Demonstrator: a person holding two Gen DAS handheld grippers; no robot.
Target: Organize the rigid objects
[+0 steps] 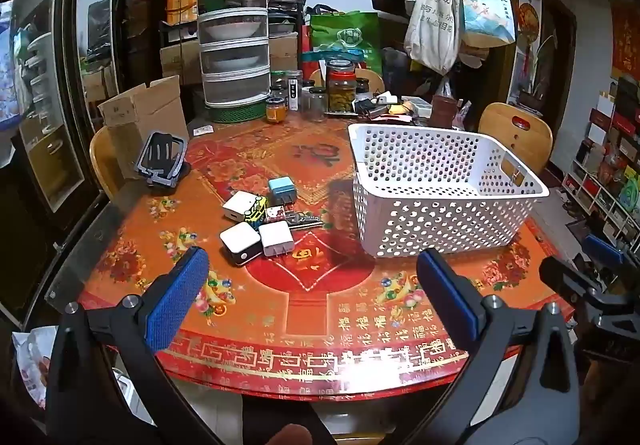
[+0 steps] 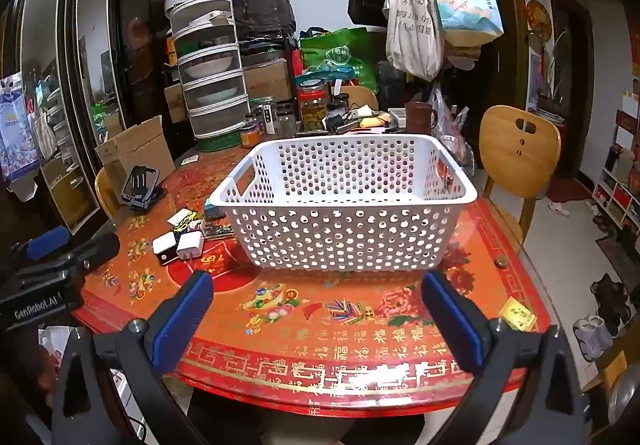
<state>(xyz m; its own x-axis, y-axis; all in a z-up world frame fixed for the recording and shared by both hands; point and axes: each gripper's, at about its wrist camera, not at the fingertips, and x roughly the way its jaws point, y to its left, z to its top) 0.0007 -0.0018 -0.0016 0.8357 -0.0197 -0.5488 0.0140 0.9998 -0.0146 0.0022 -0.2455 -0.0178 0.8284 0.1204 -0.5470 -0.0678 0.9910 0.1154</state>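
White perforated plastic forms the basket, which stands upright on the right half of the round table; through the holes no contents can be made out. The table surface is a glossy red and orange printed cover.

Left of the basket, near the table centre, lies a cluster of small rigid items:
- a light blue plug adapter at the far side of the cluster
- a white charger block at the left
- a white plug adapter at the near side, prongs facing the camera
- a white and black box just beside it on the left
- a small toy car and a bunch of keys in the middle, touching their neighbours

The cluster is near the basket but apart from it.

Left gripper: released, blue pads spread wide, holding nothing, hovering over the near table edge in front of the cluster.

Right gripper: released, pads spread wide, holding nothing, hovering over the near edge in front of the basket.

Far left on the table stands a black phone stand, with an open cardboard box behind it. A tiered food cover and several glass jars occupy the far edge. A wooden chair stands at the right
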